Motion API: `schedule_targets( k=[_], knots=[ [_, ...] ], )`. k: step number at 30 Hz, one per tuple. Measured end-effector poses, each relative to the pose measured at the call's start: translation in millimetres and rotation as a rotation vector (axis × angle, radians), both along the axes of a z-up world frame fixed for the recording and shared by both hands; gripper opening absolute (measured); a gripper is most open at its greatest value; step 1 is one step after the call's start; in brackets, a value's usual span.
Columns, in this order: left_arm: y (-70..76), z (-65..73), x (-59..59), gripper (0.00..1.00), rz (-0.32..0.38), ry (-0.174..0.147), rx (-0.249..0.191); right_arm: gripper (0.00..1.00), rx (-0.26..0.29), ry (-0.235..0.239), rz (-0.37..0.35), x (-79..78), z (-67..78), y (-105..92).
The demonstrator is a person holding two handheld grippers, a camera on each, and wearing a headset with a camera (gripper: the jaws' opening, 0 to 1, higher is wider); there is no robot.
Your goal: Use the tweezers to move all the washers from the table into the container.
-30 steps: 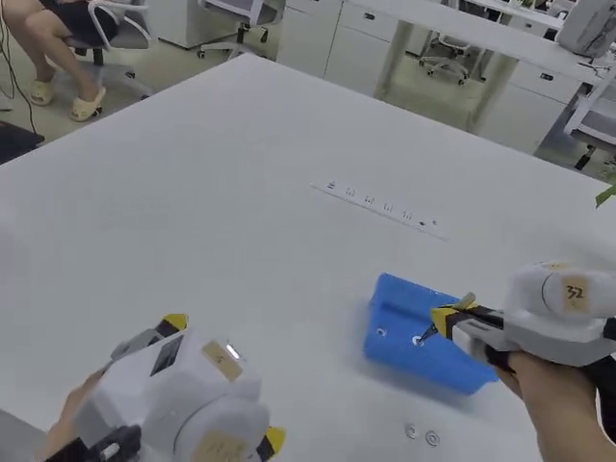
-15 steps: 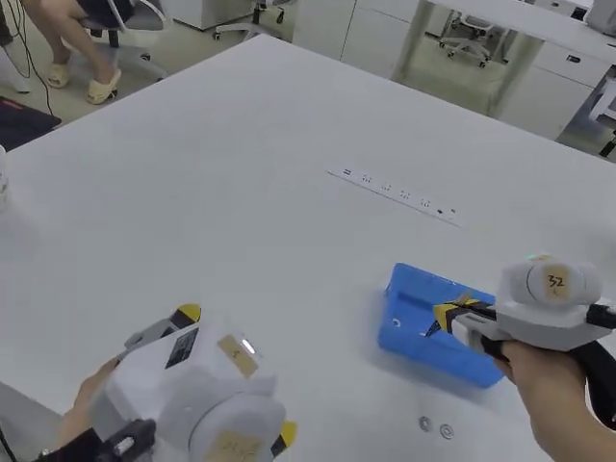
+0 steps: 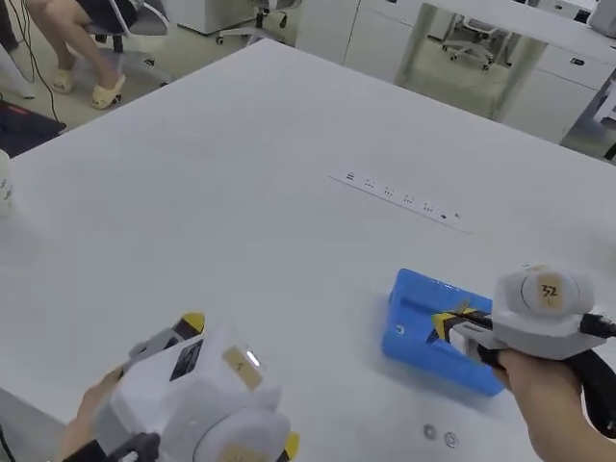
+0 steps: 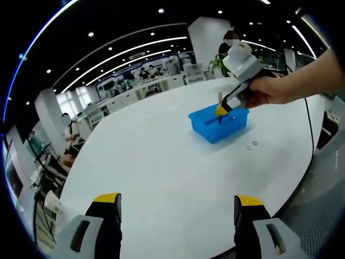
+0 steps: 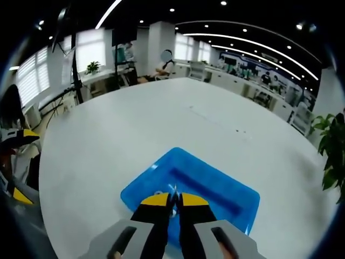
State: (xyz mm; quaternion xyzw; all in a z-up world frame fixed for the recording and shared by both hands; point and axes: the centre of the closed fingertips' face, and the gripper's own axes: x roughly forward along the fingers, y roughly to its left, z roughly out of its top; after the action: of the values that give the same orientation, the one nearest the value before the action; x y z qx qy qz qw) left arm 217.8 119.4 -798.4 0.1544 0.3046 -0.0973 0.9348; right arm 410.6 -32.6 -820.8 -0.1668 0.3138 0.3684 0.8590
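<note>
A blue container (image 3: 423,310) sits near the front right of the white table, with a small washer (image 3: 399,330) on its floor. My right gripper (image 3: 450,322) hovers over it, shut on thin tweezers (image 5: 173,192) that point down into the container (image 5: 215,189). Two washers (image 3: 430,432) lie side by side on the table in front of the container, also seen as the washers (image 4: 251,144). My left gripper (image 3: 241,383) is held at the front left, open, with nothing between its jaws (image 4: 177,208). The left gripper view shows the right gripper (image 4: 233,97) above the container (image 4: 205,127).
A strip of sockets (image 3: 404,200) is set into the table behind the container. Office chairs and a seated person's legs (image 3: 67,38) are beyond the far left edge. The table edge runs close to my left gripper.
The head camera has shifted, so the whole scene sits a little lower and to the right. The right gripper has drawn back slightly over the container. The left gripper has barely moved.
</note>
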Motion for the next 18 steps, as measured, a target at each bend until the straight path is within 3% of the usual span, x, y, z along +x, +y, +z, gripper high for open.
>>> schedule_targets(
  k=[8, 12, 18],
  knots=[
    [-0.3, 0.2, -0.2, 0.88, -0.002, 0.0, 0.002, 0.03, 0.008, 0.004, -0.012, 0.9, 5.8, -4.8],
    [0.2, 0.5, -0.1, 0.88, 0.001, -0.002, -0.001, 0.03, 0.016, -0.018, -0.017, -2.2, 17.2, -9.1],
    [0.4, 2.0, -0.1, 0.88, 0.002, -0.009, -0.001, 0.02, 0.079, -0.038, -0.029, -12.3, 43.4, -17.3]
  ],
)
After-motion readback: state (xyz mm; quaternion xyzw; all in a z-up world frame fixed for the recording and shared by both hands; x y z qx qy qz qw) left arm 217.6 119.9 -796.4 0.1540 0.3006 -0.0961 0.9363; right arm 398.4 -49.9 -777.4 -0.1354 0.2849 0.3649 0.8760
